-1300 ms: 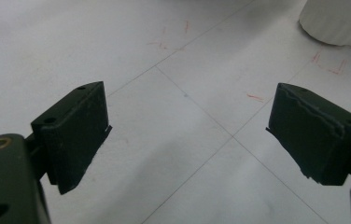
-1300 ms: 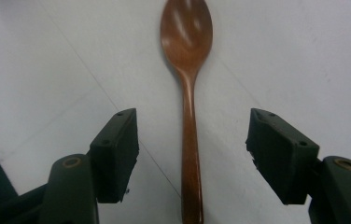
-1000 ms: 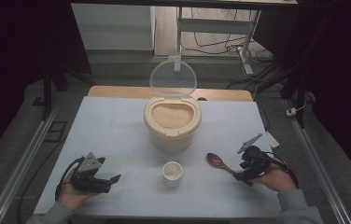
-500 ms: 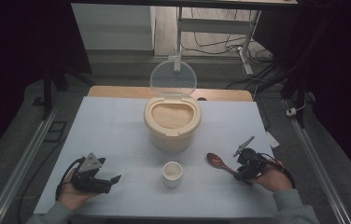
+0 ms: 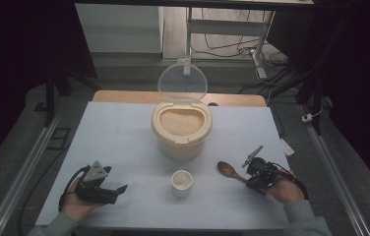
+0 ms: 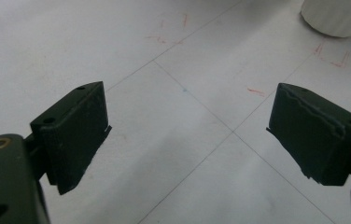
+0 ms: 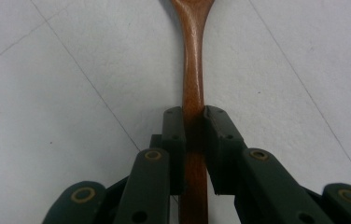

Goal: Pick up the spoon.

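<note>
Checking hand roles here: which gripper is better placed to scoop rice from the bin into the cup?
Right. The right gripper is shut on the wooden spoon handle. The left gripper is open over bare table, holding nothing.

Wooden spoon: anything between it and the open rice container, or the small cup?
Nothing visible. The right gripper is shut on the wooden spoon; bare table lies between it and the open rice container up-left. The small cup sits left, off that line.
</note>
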Demonstrator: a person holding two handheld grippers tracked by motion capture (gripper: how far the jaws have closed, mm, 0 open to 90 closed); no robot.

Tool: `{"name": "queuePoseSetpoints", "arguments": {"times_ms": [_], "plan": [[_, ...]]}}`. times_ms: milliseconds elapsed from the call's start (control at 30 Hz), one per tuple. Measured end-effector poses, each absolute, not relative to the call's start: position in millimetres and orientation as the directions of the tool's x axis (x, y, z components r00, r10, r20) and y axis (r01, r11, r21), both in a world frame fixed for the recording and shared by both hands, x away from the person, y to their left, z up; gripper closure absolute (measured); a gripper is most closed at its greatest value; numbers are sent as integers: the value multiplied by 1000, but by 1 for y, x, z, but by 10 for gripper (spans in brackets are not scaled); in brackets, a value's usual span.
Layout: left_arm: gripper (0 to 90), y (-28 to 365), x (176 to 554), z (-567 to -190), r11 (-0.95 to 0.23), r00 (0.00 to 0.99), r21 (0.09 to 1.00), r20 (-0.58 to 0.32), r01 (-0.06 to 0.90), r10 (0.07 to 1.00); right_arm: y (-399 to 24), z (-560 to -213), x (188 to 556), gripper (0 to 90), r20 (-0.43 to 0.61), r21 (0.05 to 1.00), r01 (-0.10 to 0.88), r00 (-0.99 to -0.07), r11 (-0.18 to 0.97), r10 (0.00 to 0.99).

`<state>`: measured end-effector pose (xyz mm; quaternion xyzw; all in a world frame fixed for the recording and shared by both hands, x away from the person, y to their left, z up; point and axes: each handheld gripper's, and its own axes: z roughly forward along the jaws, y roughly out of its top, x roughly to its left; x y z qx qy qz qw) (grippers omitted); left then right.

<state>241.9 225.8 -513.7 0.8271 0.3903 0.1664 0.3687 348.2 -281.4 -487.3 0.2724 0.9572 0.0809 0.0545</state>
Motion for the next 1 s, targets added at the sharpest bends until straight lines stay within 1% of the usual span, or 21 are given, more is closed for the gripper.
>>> {"name": "queuePoseSetpoints", "arguments": {"times_ms": [167, 467, 800, 1000], "plan": [[120, 227, 242, -514, -421, 638, 740, -14, 525, 770, -284, -486, 347, 791, -60, 204, 503, -850, 840, 523], [120, 227, 242, -514, -419, 636, 739, -16, 527, 771, -294, -474, 343, 793, -33, 314, 502, -842, 806, 538], [120, 228, 244, -514, -418, 635, 737, -19, 531, 773, -302, -446, 327, 792, -22, 457, 448, -858, 768, 513], [120, 227, 244, -515, -417, 634, 735, -22, 534, 773, -298, -434, 320, 792, -32, 502, 407, -873, 763, 487]]}}
